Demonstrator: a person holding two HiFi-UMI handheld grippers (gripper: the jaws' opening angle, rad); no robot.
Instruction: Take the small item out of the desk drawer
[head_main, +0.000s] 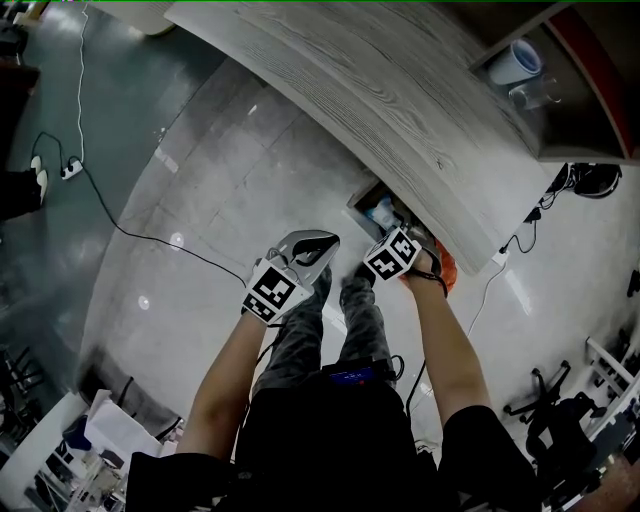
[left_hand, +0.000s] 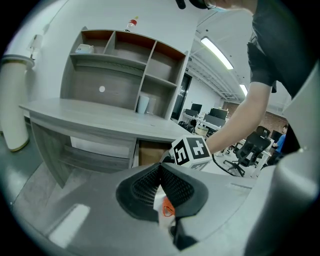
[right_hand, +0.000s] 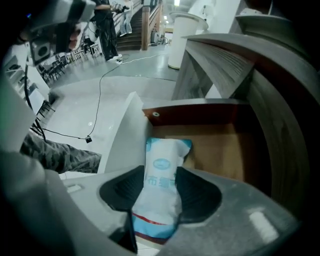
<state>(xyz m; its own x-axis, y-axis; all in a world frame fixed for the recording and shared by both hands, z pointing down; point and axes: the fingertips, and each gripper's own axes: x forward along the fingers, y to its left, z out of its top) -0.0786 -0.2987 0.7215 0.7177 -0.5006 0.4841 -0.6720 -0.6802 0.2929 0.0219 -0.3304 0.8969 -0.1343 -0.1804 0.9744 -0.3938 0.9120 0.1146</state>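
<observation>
desk (head_main: 400, 100): long curved top, grey wood-grain laminate, matt. seen from above in the head view, with the drawer beneath its edge.

drawer (right_hand: 200, 112): pulled out. brown board inside, a white front panel on the side toward the person, hard flat walls. no other contents can be made out.

right gripper (right_hand: 161, 169): reached into the drawer. jaws are closed partway onto the packet, one ribbed black pad pressed to each long side.

left gripper (left_hand: 161, 167): held outside the drawer, beside the right one and on the person's side of it. jaws are drawn almost together, tips meeting.

packet (right_hand: 162, 192): lies in the drawer against the white front panel. soft film pouch, white with blue ends and blue print, plump and slightly crumpled, a red line near the end toward the camera. long axis runs along the jaws, away from the camera toward the drawer's back. the grip is therefore across the narrow width. judged: the lift calls for a straight pull up and back toward the person, clear of the front panel. the slick film may slide between the pads.

white piece (left_hand: 164, 206): small, with an orange mark, pinched between the left pads behind the tips. what it is cannot be told.
</observation>
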